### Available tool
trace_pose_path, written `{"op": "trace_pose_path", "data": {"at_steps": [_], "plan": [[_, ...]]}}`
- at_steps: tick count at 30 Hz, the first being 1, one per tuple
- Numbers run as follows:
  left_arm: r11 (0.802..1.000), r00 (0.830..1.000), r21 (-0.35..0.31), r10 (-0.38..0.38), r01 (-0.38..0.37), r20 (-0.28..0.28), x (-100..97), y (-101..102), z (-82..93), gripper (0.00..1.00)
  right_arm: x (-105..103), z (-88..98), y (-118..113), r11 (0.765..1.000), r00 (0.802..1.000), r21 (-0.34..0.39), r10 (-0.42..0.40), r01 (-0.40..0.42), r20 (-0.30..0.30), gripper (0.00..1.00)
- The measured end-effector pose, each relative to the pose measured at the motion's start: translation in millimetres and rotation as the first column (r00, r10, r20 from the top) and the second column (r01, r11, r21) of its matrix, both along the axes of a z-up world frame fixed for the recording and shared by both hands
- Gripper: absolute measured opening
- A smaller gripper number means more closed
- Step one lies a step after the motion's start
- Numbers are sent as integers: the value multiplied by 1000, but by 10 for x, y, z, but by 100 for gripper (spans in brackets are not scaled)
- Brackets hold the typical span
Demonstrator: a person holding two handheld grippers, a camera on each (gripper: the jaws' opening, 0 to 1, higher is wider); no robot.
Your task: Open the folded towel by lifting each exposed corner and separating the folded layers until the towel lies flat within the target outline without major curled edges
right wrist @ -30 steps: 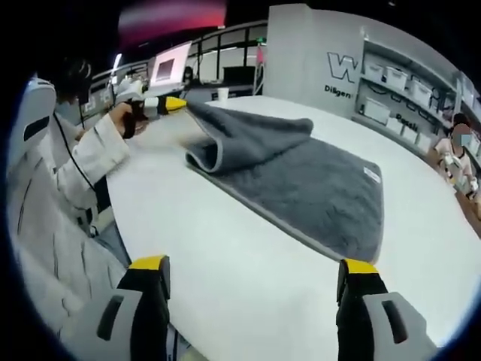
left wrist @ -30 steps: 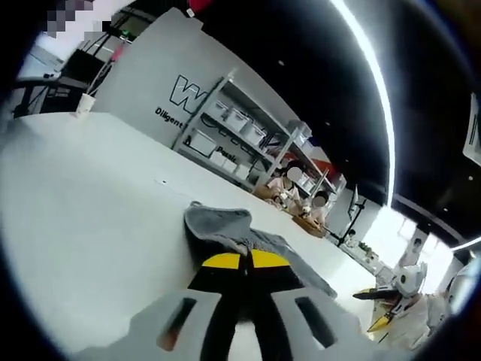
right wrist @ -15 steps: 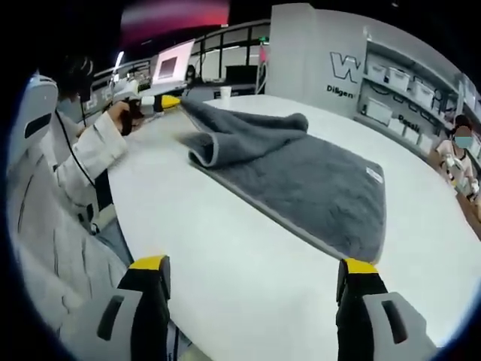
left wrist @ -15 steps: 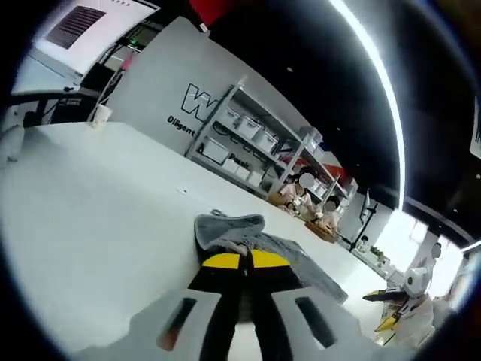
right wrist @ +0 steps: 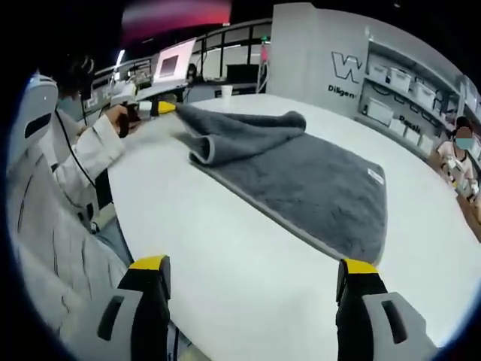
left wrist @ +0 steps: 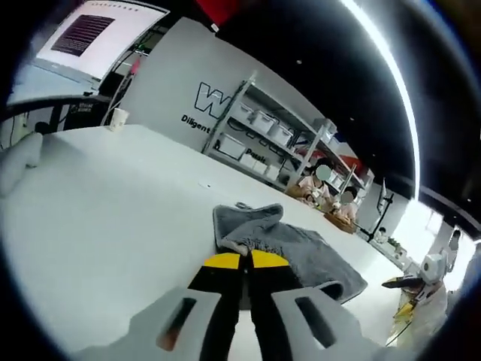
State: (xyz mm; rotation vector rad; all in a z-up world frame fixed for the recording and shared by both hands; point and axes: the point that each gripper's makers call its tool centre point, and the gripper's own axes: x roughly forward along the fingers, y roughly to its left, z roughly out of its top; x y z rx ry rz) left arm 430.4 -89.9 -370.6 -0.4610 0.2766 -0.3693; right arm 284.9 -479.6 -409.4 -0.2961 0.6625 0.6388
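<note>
Broadly, the white table (right wrist: 248,286) spreads across both views. On it the grey towel (right wrist: 316,184) lies partly unfolded, centre right of the right gripper view, one layer still doubled over at its upper left. The left gripper (left wrist: 242,259) has its fingers pinched on that towel's corner, lower centre. The right gripper (right wrist: 252,274) hovers with fingers spread, holding nothing.

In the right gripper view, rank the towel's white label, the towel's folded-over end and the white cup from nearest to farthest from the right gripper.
1. The white label, on the towel's flat part, right of centre.
2. The folded-over end, farther back and left, where the left gripper holds a corner.
3. The white cup, at the table's far edge.
</note>
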Motion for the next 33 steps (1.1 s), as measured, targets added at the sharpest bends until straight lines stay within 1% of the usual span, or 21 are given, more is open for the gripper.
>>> {"op": "trace_pose_path", "data": {"at_steps": [3, 8, 11, 16, 17, 33], "plan": [[999, 1000, 37, 1, -1, -19, -7, 48, -74, 1, 2, -4, 6, 1000, 1000, 1, 0, 0, -2, 90], [998, 999, 56, 11, -8, -39, -18, 127, -148, 1, 4, -8, 15, 1000, 1000, -2, 3, -3, -4, 90], [996, 998, 94, 14, -9, -54, -29, 170, -200, 1, 4, -8, 25, 1000, 1000, -4, 6, -6, -5, 90], [992, 997, 122, 15, -6, -70, -49, 211, -260, 1, 2, -17, 32, 1000, 1000, -7, 6, -7, -9, 90], [990, 997, 138, 21, -10, -80, -58, 239, -288, 1, 1, -22, 30, 1000, 1000, -9, 6, -6, -10, 90], [981, 993, 193, 52, -31, -106, -84, 378, -379, 1, 6, -30, 22, 1000, 1000, -12, 5, -5, -17, 90]]}}
